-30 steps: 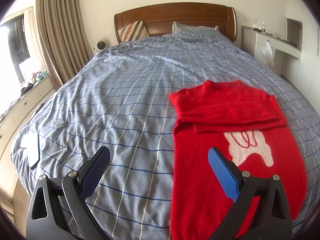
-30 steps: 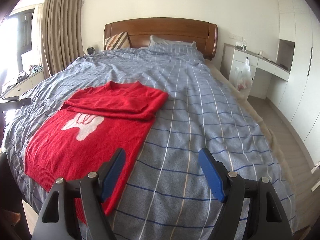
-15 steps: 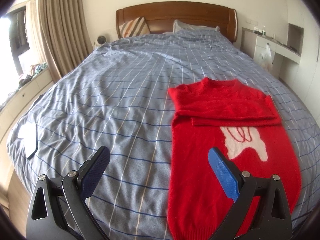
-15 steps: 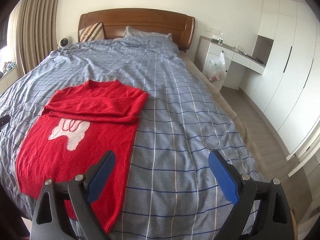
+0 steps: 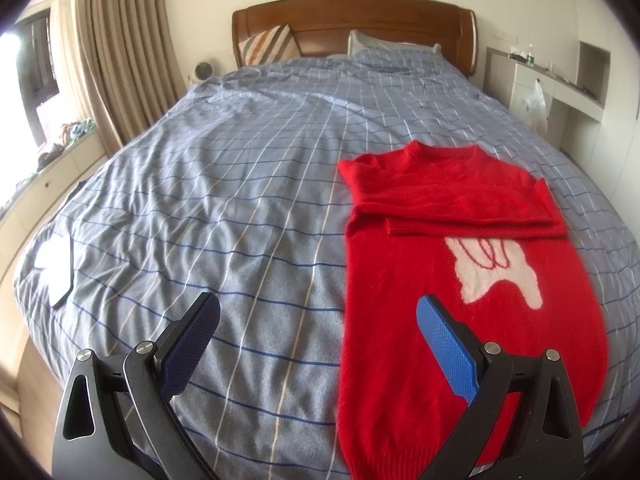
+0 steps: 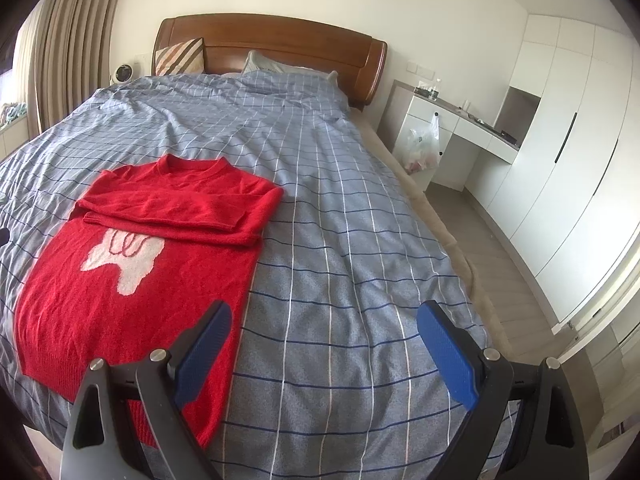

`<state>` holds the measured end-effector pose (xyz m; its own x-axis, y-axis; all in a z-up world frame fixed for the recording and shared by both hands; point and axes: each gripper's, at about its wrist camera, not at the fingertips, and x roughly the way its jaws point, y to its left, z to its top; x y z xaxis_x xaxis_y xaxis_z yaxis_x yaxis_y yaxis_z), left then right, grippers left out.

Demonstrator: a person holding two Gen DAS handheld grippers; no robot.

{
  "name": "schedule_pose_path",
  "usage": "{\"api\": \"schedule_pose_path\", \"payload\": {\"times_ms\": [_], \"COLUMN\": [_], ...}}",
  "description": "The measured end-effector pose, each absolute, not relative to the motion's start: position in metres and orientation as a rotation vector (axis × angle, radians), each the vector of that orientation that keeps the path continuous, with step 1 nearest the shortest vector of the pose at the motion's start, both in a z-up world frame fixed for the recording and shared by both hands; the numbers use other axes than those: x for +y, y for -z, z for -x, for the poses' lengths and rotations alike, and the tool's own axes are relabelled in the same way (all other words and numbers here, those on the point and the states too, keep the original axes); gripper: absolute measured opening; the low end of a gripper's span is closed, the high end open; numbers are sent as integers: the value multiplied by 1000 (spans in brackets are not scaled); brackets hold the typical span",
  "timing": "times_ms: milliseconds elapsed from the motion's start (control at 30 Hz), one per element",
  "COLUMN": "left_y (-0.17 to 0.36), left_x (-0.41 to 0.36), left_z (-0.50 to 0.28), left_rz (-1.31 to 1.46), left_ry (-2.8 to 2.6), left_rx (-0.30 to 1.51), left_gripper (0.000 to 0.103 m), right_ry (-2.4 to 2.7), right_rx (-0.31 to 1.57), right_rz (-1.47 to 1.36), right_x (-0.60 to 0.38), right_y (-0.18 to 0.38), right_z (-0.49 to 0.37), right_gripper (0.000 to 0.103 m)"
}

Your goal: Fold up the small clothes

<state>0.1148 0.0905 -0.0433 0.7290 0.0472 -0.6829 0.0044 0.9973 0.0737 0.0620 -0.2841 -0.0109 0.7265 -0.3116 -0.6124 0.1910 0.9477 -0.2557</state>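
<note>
Both cams pulled back; red sweater [image 5: 460, 280] lies lengthwise, collar twd headboard [image 5: 352, 20], L gripper [image 5: 316, 344] & R gripper [image 6: 324, 344] spread wide

Bed [image 5: 248, 184] covered with blue-grey checked duvet [image 6: 340, 216], wrinkled throughout. Wooden headboard [image 5: 352, 20] against cream wall. Striped cushion [image 5: 270, 44] leaning on headboard at left; grey pillow [image 5: 384, 46] beside it at right. Small round white device [image 5: 203, 71] left of headboard. Beige curtains [image 5: 120, 60] along left side, next to window ledge with scattered items [image 5: 68, 132]. White flat object [image 5: 54, 268] near left bed edge. White built-in bench [image 6: 468, 120] right of bed, plastic bag [image 6: 422, 144] hanging on front. White wardrobe doors [image 6: 560, 160] further right. Wooden floor [image 6: 500, 264].
</note>
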Motion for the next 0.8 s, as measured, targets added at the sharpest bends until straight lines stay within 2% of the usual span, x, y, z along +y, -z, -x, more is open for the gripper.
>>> {"api": "schedule_pose_path", "payload": {"times_ms": [500,700,800], "left_y": [51,55,75], "left_x": [92,119,114], "left_z": [-112,-89,-87], "left_rz": [-94,-137,-125], "left_ry": [-14,21,116], "left_rx": [788,813,895], "left_gripper": [99,99,99], "right_ry": [243,174,60], "right_rx": [721,650,730], "right_rz": [201,480,533], "right_x": [-293,-331,-333], "right_y": [11,-49,-48], "right_z": [-62,-22,-14], "right_gripper": [93,93,94]}}
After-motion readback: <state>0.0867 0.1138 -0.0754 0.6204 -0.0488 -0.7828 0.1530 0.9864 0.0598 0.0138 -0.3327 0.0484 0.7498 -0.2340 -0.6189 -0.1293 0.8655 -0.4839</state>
